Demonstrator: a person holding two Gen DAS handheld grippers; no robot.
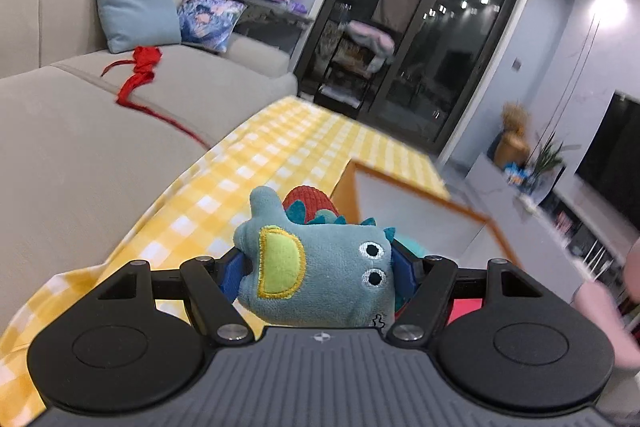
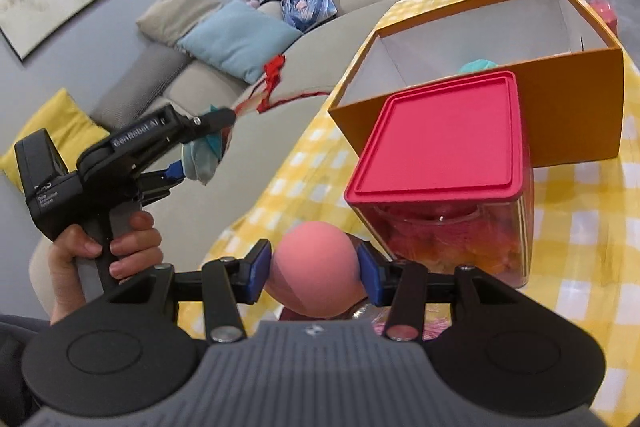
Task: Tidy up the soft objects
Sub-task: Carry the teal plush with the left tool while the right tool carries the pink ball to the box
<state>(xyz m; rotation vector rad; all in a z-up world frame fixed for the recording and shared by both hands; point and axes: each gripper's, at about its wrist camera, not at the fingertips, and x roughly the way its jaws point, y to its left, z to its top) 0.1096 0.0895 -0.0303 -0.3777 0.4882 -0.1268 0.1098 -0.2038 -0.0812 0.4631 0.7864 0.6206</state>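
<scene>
Plush toy sat clamped between left gripper fingers, orange box ahead. Right gripper squeezed pink ball between pads; red-lidded container just beyond fingertips.

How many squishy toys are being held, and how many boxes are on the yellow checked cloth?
Held soft toys: 2, a blue plush in the left gripper and a pink ball in the right gripper.
Boxes: 2, an orange box and a clear tub with a pink lid.
Total: 4
</scene>
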